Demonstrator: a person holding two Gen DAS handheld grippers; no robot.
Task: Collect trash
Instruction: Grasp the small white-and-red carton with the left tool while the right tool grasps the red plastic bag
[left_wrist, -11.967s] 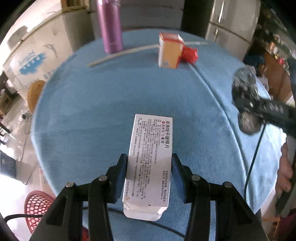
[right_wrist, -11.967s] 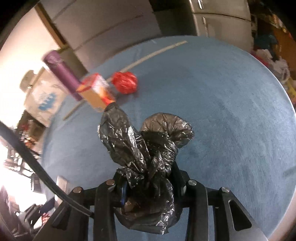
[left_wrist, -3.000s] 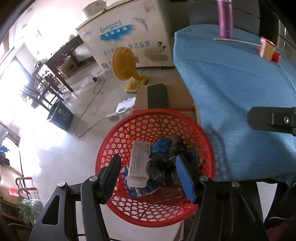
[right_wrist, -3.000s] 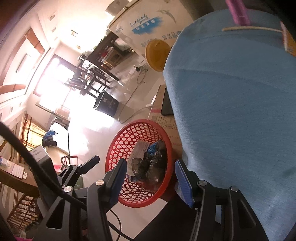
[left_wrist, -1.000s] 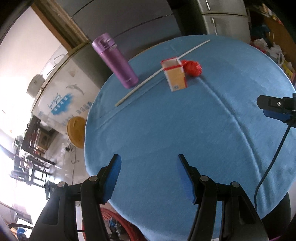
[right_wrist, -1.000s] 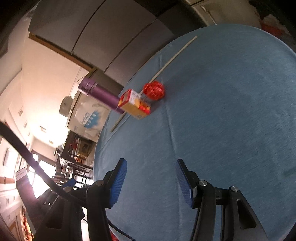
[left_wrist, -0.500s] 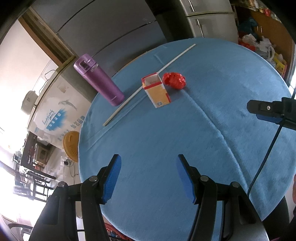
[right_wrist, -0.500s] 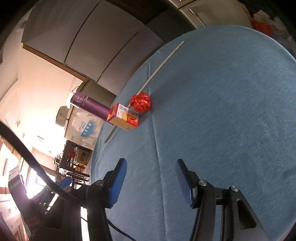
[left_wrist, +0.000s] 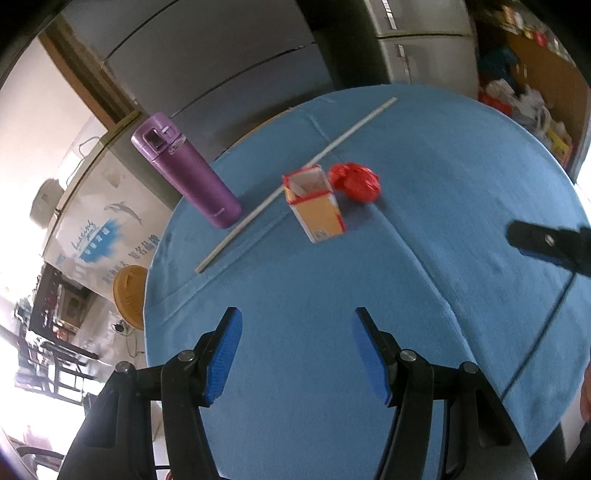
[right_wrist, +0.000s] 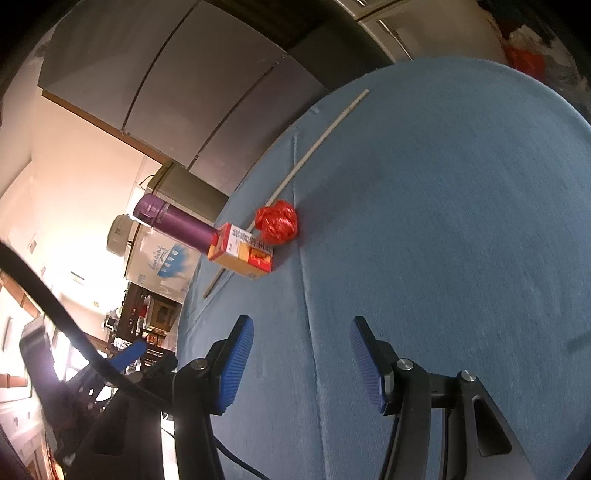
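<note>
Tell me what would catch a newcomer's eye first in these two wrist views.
The round table's blue cloth fills both views. At its far side stands a purple flask, with an open orange carton and a crumpled red wrapper set close together beside a long pale stick. In front, the left gripper and right gripper both hang open and empty.

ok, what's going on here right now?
A person is clearing trash off a round blue table with two handheld grippers. Both the left gripper and the right gripper are open and empty above the cloth. An open orange carton and a crumpled red wrapper remain, beside a purple flask.
</note>
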